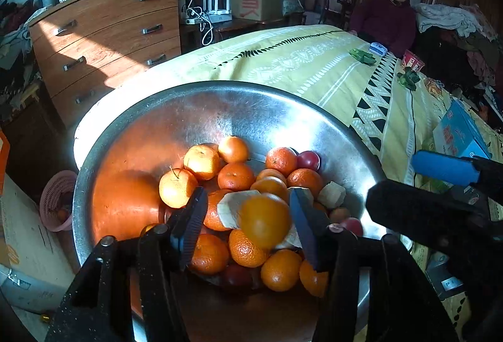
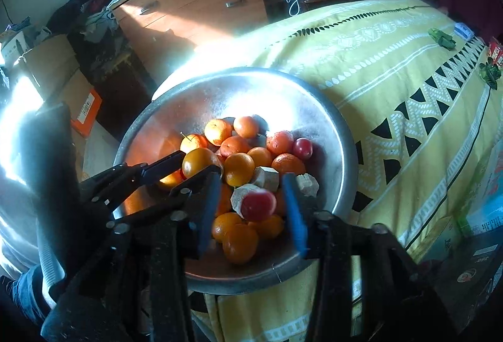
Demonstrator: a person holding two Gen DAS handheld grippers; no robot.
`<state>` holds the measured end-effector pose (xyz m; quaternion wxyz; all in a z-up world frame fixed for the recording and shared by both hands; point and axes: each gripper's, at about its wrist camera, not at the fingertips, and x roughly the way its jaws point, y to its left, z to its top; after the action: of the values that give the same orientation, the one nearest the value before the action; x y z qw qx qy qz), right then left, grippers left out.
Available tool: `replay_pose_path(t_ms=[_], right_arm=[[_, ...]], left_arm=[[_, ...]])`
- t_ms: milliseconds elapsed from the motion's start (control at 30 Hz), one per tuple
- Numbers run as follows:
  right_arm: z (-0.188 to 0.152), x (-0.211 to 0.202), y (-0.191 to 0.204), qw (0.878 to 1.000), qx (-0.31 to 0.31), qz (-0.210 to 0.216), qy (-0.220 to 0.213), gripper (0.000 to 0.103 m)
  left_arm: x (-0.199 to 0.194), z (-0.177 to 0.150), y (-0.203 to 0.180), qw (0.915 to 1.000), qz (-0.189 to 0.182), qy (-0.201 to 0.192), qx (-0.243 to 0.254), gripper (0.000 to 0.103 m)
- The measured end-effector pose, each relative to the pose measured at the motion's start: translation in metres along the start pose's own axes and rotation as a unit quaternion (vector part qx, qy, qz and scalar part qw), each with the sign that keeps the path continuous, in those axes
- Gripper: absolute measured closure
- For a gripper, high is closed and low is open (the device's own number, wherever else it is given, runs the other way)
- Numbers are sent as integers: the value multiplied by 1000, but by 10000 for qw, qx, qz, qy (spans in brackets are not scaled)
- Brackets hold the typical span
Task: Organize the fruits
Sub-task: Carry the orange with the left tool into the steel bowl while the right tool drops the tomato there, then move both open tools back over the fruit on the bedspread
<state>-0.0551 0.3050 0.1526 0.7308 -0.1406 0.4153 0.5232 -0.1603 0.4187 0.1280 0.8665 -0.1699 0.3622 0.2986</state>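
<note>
Blue-padded fingers of the left gripper (image 1: 248,227) stand apart around a blurred orange (image 1: 265,221), seemingly clear of it. The right gripper (image 2: 253,211), fingers wide, flanks a red fruit (image 2: 258,205), untouched. Both round fruits sit lower centre over the steel bowl (image 1: 201,109) on the yellow tabletop (image 1: 314,65). No writing is legible.

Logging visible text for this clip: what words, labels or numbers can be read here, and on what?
"良" (as it appears): large red character on the cardboard box behind the table.
"PI": on a grey item at the table's edge, the rest cut off.
Blue box: red characters, too blurred to read.
Orange box: label too small to read.
</note>
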Motion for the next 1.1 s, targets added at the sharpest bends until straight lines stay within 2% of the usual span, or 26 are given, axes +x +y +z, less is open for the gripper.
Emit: replay_pose_path(t_ms=[33,133,300,467,567,700,800,867,1000,1100], right_arm=[[0,-4,0,9999,0,-53,-105,12],[3,-14,1,9997,2,-106,-214,10],[-1,-50,11,9975,-150,-192,-668,10],[-18,-109,20,9899,-354,-320,-1335,10],[-38,-150,19,9831,-327,-485,-1735,10],[-68,-197,10,9711,-225,-844,-2222,8],[-94,-232,2,9576,-133,-1244,-2597,0],[-114,-254,-3,9456,-106,-1546,-2862,0],[-152,-283,-11,9316,-25,-1976,-3050,0],[-177,-292,-21,9335,203,-2009,-2962,0]], left_arm=[[-1,0,1,10000,33,-10,-21,41],[-3,0,3,9997,229,-63,-43,30],[-19,2,0,9987,424,-287,-3,30],[-50,4,-12,9976,294,-612,-124,30],[-74,3,-23,9957,288,-867,-179,29],[-96,2,-50,9947,73,-1025,55,29],[-110,0,-72,9935,-27,-1106,253,29],[-117,-1,-88,9925,-109,-1159,363,29],[-130,-7,-127,9896,-270,-1254,652,29],[-137,-13,-160,9867,-437,-1280,901,29]])
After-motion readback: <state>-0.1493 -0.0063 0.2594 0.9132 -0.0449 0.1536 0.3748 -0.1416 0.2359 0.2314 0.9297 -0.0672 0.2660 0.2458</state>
